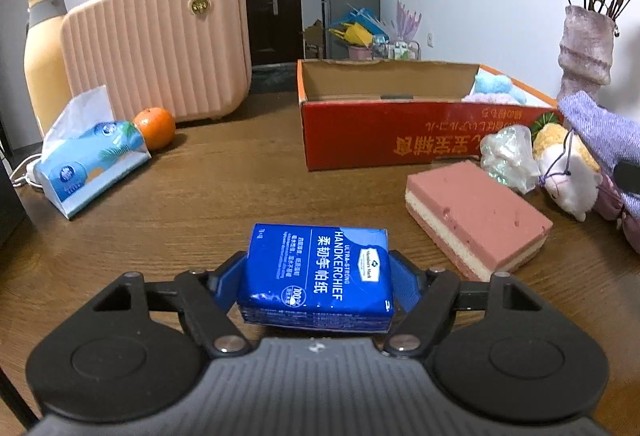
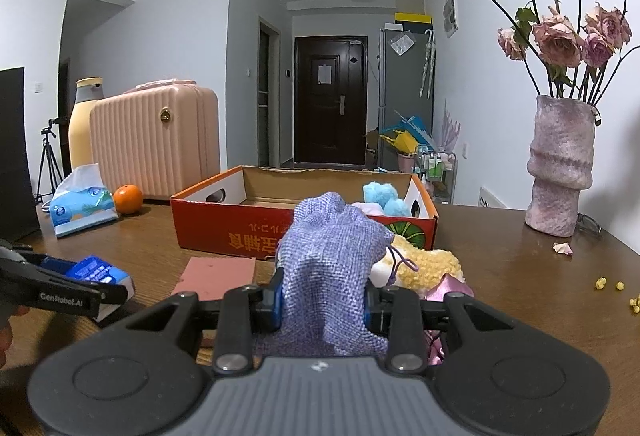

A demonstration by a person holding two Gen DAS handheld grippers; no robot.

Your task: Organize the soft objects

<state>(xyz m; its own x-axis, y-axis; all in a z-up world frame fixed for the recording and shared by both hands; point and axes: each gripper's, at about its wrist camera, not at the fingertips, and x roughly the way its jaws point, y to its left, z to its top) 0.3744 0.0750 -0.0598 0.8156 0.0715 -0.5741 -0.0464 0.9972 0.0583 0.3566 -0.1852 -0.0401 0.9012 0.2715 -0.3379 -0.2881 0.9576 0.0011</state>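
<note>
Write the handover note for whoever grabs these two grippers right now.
Left gripper: shut on the blue handkerchief pack, low over the table.
Right gripper: shut on the purple mesh pouch, held in front of the red cardboard box.
Done: a blue fluffy toy and something pale lie in the box's right end.
Left: drop in the pack and the pouch, then the pink sponge, the shiny crumpled wad and the yellow-and-white plush, all on the table by the box's near right corner.

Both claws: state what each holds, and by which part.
Left claw grips the blue handkerchief pack by its sides; right claw pinches the purple mesh pouch mid-body.
</note>
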